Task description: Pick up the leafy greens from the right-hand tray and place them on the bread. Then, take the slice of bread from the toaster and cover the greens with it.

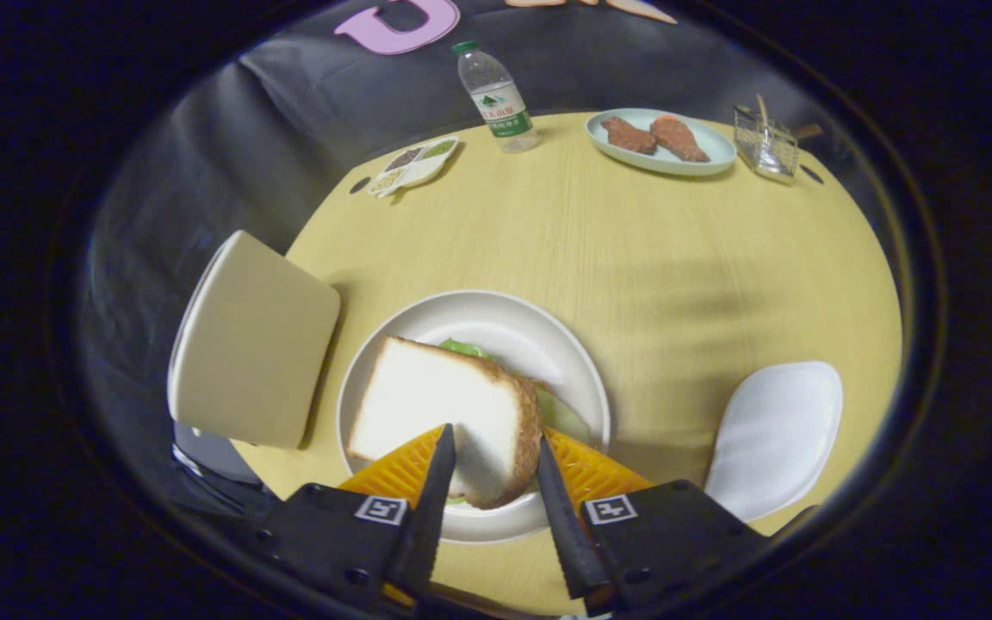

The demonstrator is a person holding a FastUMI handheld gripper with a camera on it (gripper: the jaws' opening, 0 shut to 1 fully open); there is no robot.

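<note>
Gripper (493,482) fingers pinch – prob. – the bread slice's (449,413) near edge, tilted over greens (464,348) on plate (565,344) just ahead.

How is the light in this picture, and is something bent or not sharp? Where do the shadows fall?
Gripper view: the light is dim and warm; a soft shadow crosses the table beyond the plate; the fisheye curves the table's edge; the far bottle looks slightly soft; the gripper has its jaws either side of the tilted bread slice, which stays sharp, greens peeking from under it.
</note>
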